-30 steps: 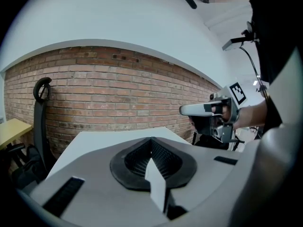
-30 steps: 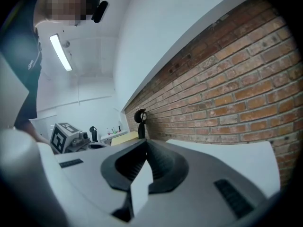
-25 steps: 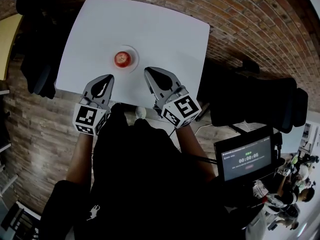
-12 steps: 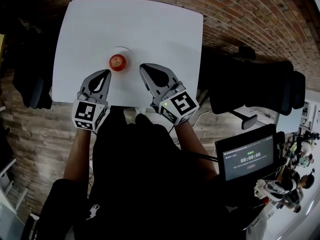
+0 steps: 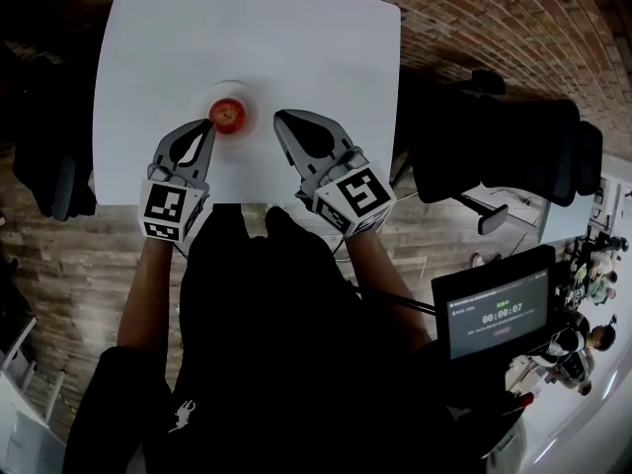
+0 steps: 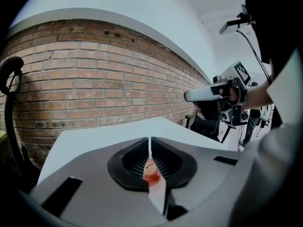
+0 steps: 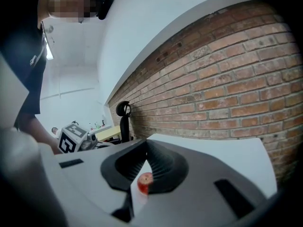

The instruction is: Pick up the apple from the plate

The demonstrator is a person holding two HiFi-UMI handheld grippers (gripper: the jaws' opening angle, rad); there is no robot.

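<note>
A red apple [image 5: 228, 116] sits on a small white plate [image 5: 247, 100] on the white table [image 5: 296, 38], towards its near edge. My left gripper [image 5: 208, 124] is shut and empty, its tip right at the apple's left side; I cannot tell whether it touches. My right gripper [image 5: 279, 117] is shut and empty too, a short way to the right of the plate. In the left gripper view the apple [image 6: 151, 173] shows through the slit below the closed tips of the left gripper [image 6: 149, 143]. The right gripper view has the apple [image 7: 145, 180] behind the right gripper [image 7: 146, 145].
Black office chairs stand right of the table [image 5: 494, 156] and at its left [image 5: 49, 166]. A small screen [image 5: 499, 314] sits at the lower right. The floor is brick. A brick wall [image 6: 94, 89] rises behind the table's far edge.
Both grippers have moved forward over the table towards the plate. The left tip now sits beside the apple, and the right tip is level with it. Both stayed shut.
</note>
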